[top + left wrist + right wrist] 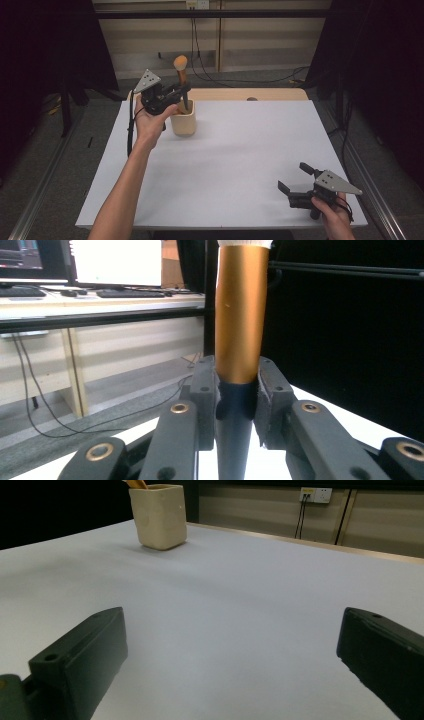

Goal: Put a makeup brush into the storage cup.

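A makeup brush with a tan head, copper ferrule and dark handle stands upright in a cream square cup at the table's back left. My left gripper is shut on the brush handle just above the cup's rim. In the left gripper view the pads clamp the brush where copper ferrule meets dark handle. My right gripper rests open at the table's front right corner, nothing between its jaws. The cup stands far off in the right gripper view.
The white table top has a wooden strip along its far edge. Black curtains hang at both sides. Cables run over the floor behind the table. A desk with monitors is in the background of the left gripper view.
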`<state>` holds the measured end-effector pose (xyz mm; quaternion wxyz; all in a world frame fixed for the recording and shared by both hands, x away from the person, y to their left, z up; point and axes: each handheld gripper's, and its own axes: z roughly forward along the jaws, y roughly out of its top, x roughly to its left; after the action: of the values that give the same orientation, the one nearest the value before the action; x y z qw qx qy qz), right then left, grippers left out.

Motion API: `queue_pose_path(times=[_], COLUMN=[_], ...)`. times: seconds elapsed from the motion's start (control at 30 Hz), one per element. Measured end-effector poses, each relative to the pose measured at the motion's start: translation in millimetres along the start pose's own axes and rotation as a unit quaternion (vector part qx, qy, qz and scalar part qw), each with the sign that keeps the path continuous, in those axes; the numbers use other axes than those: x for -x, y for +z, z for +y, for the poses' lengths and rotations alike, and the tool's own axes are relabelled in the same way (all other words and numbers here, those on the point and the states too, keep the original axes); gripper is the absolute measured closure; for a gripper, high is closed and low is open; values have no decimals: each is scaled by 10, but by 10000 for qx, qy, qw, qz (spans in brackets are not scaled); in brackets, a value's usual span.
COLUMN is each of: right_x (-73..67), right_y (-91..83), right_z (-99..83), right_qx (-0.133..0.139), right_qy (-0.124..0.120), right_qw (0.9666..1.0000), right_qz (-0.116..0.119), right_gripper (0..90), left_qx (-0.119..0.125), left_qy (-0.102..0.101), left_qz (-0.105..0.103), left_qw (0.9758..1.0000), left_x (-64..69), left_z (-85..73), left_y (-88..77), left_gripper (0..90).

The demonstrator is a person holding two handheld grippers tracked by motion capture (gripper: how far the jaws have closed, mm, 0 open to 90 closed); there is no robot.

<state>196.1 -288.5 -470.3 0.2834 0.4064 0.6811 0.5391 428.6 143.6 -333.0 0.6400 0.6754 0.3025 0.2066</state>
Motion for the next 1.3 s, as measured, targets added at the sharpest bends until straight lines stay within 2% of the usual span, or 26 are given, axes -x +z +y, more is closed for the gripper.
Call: queue_pose_path(times=[0.3, 0.6, 0.83, 1.0, 1.13, 1.3], right_x=[11, 28, 42, 39, 40, 36], right_y=[-4, -20, -28, -35, -38, -32], right_z=[-3, 0, -5, -6, -6, -9], right_qx=[19, 51, 76, 71, 69, 53], right_qy=[29, 53, 82, 64, 64, 51], right_qw=[10000, 10000, 9999, 9999, 10000, 10000], right_qz=[-22, -50, -50, -44, -31, -33], right_gripper=[0, 0, 0, 0, 0, 0], left_qx=[-19, 36, -244, -314, -357, -421], left_qy=[-67, -95, -13, 76, 65, 87], left_qz=[258, 298, 316, 281, 364, 356], left_qw=[9996, 9995, 9992, 9991, 9987, 9984], left_x=[-117, -147, -123, -93, -121, -136], left_z=[-22, -31, -154, -202, -232, -289], left_y=[96, 203, 308, 349, 358, 371], left_gripper=[739, 739, 739, 739, 739, 739])
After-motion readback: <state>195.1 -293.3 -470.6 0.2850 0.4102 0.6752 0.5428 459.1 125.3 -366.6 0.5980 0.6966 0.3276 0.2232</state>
